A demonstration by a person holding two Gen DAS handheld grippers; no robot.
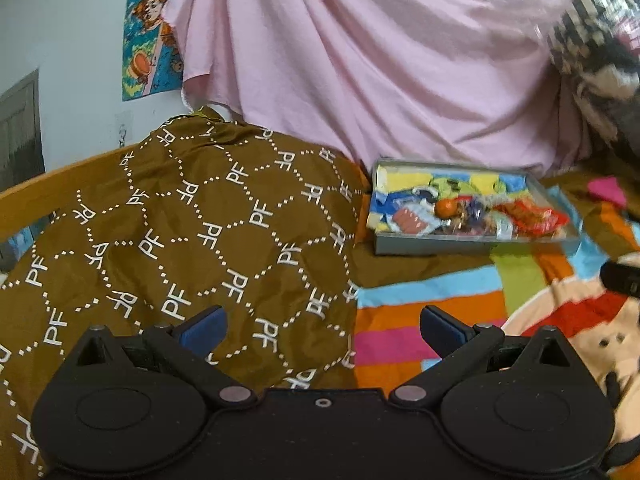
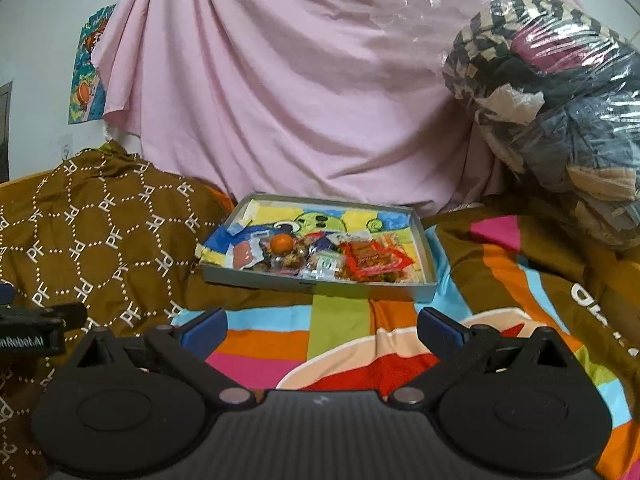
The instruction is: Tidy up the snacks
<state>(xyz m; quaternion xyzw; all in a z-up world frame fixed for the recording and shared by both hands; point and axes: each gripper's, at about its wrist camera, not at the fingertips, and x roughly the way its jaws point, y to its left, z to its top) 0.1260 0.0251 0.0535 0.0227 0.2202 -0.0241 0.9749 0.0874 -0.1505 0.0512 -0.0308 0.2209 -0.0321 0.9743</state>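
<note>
A shallow grey tray (image 2: pixel 320 285) with a colourful cartoon bottom lies on the striped blanket and holds several wrapped snacks: an orange round sweet (image 2: pixel 281 243), a red-orange packet (image 2: pixel 370 260) and a pink packet (image 2: pixel 243 256). The tray also shows in the left wrist view (image 1: pixel 472 246), up and to the right. My right gripper (image 2: pixel 322 330) is open and empty, low over the blanket in front of the tray. My left gripper (image 1: pixel 323 326) is open and empty, over the edge of the brown cloth, left of the tray.
A brown patterned cloth (image 2: pixel 100 236) is heaped to the left of the tray. A pink sheet (image 2: pixel 300 100) hangs behind. A plastic-wrapped bundle of clothes (image 2: pixel 560 112) sits at the back right. The striped blanket (image 2: pixel 340 320) covers the surface.
</note>
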